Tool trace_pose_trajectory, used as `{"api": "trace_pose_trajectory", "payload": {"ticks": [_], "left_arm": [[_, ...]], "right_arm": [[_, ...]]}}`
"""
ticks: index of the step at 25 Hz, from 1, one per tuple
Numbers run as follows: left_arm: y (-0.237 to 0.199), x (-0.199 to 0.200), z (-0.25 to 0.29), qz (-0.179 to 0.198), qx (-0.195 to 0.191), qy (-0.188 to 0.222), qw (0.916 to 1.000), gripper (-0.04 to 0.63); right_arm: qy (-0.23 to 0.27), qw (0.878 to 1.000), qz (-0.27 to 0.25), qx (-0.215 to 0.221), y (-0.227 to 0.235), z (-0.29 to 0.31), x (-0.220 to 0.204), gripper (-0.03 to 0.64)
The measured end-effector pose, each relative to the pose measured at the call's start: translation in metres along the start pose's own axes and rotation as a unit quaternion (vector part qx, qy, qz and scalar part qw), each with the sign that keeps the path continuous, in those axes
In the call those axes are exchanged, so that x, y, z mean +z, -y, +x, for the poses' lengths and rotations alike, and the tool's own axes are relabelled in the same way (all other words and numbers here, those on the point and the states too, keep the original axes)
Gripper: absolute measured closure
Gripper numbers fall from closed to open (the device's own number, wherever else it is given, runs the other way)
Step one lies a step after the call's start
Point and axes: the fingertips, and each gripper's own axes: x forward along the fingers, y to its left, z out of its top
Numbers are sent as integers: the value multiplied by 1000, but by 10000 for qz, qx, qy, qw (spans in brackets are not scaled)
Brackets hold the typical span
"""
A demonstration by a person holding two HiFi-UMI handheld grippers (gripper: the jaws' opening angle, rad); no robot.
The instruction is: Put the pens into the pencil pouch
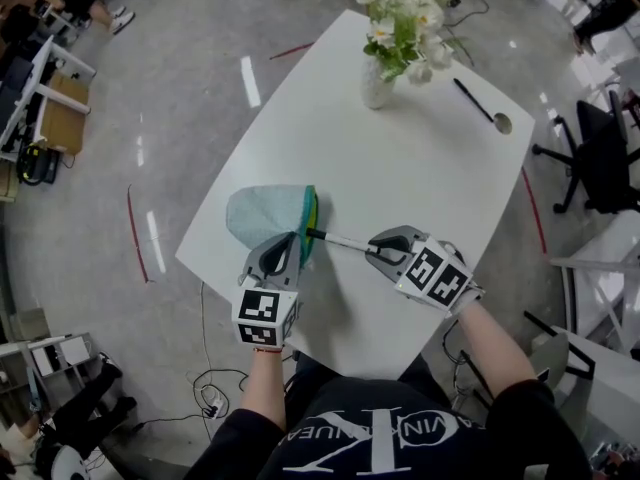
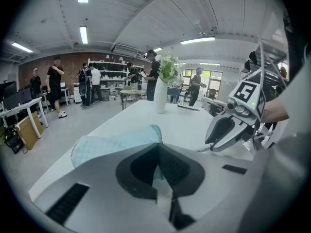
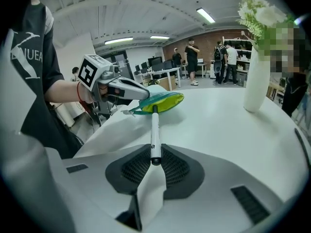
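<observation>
A black short-sleeved T-shirt (image 1: 400,430) with white lettering; the left gripper (image 1: 295,238) and right gripper (image 1: 375,245) are pale grey shells with dark ribbed pads (image 3: 180,171) (each bears a black-and-white marker cube (image 1: 262,318)).

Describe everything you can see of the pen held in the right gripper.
The pen is slim, with a white barrel that looks like plastic, small dark print near the rear, and black ends. The right gripper clamps its rear end between the pads. It is held above the white table and points along the jaws at the open mouth of the pencil pouch, where yellow-green lining shows. Its black tip reaches that mouth; whether it touches the lining cannot be told.
</observation>
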Motion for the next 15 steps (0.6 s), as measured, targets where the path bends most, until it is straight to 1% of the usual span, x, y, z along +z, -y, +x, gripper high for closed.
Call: {"api": "trace_pose_trajectory", "payload": {"ticks": [3,8,15], "left_arm": [[9,-1,3,152,-135,-96,9997,592],[26,-4,9,511,-336,-255,9978,592],[41,-1,13,572,-571,-225,9965,592]], "right_arm": [[-7,10000,-85,-46,0,0,7,540],[-55,9997,-236,-67,0,5,15,540],[-87,9991,-388,-142,1,15,29,540]]}}
